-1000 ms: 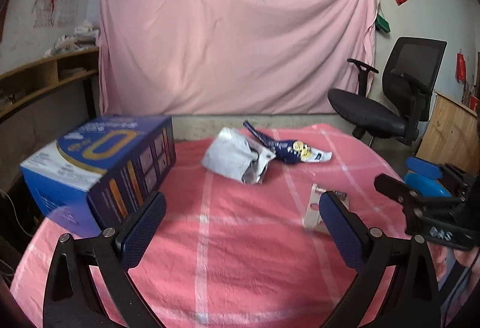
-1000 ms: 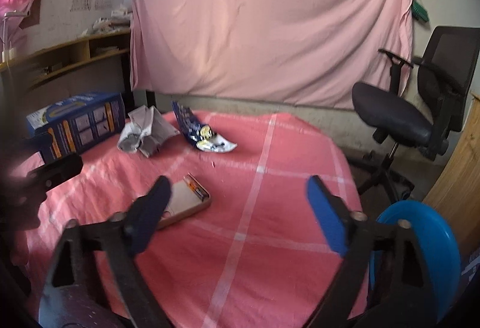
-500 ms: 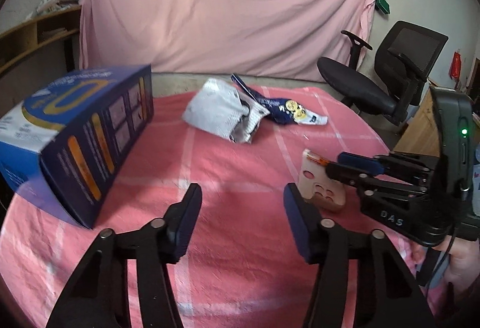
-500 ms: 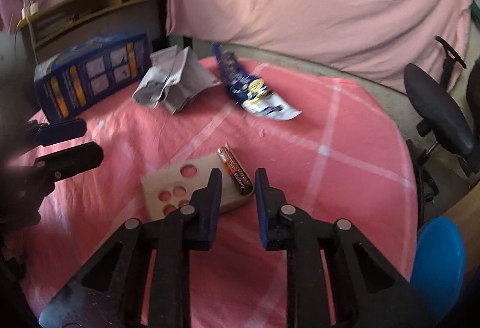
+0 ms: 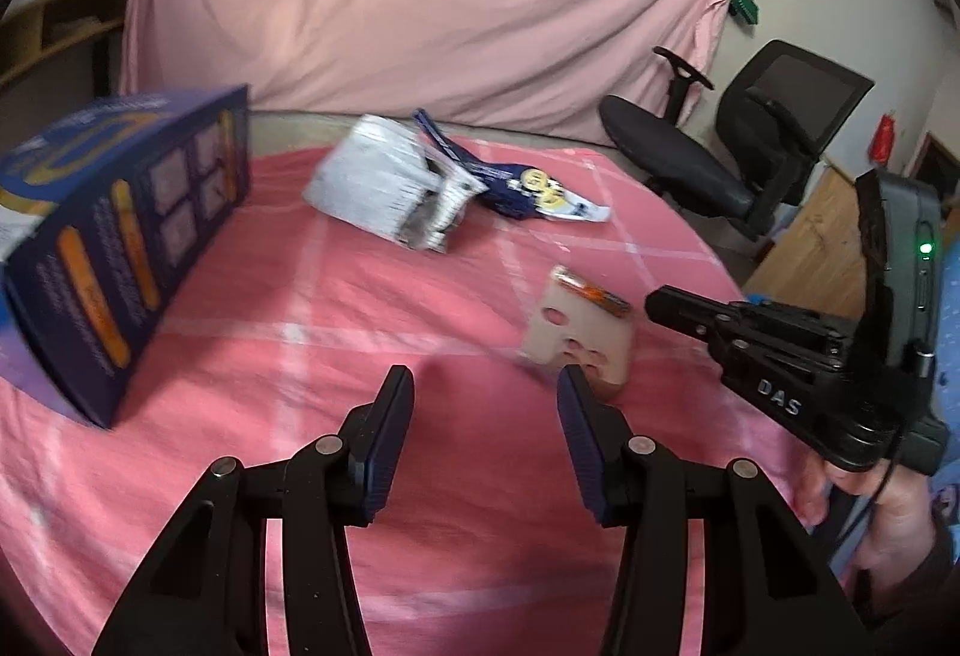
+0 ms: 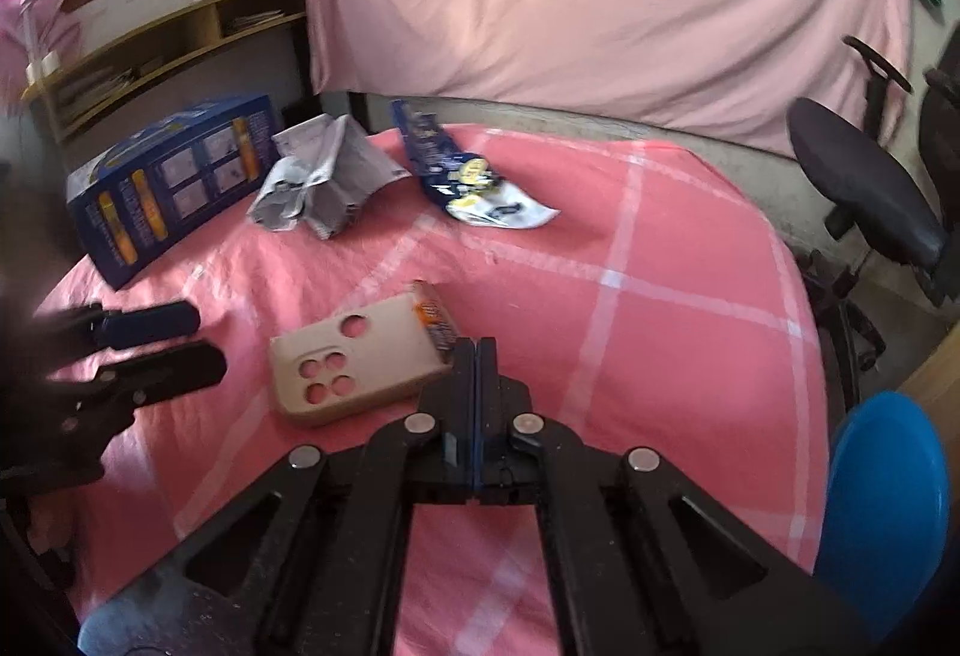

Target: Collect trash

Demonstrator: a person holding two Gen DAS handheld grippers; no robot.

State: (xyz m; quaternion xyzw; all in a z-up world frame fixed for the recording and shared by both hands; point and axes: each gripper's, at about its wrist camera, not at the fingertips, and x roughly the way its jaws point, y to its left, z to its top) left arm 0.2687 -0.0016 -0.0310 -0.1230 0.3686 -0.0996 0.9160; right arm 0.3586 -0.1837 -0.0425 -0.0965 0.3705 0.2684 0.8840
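On the pink checked tablecloth lie a crumpled grey paper wrapper, a dark blue snack bag, and a beige phone case with an orange battery pack on its far edge. My left gripper is open, just left of the case. My right gripper is shut and empty, its tips just right of the case and battery pack; it also shows in the left wrist view.
A blue cardboard box stands at the table's left edge. A black office chair is beyond the right side. A blue round object sits low at the right. Wooden shelves line the left wall.
My right gripper closed from wide open to fully shut while moving down toward the phone case. My left gripper narrowed from wide open and moved forward toward the case.
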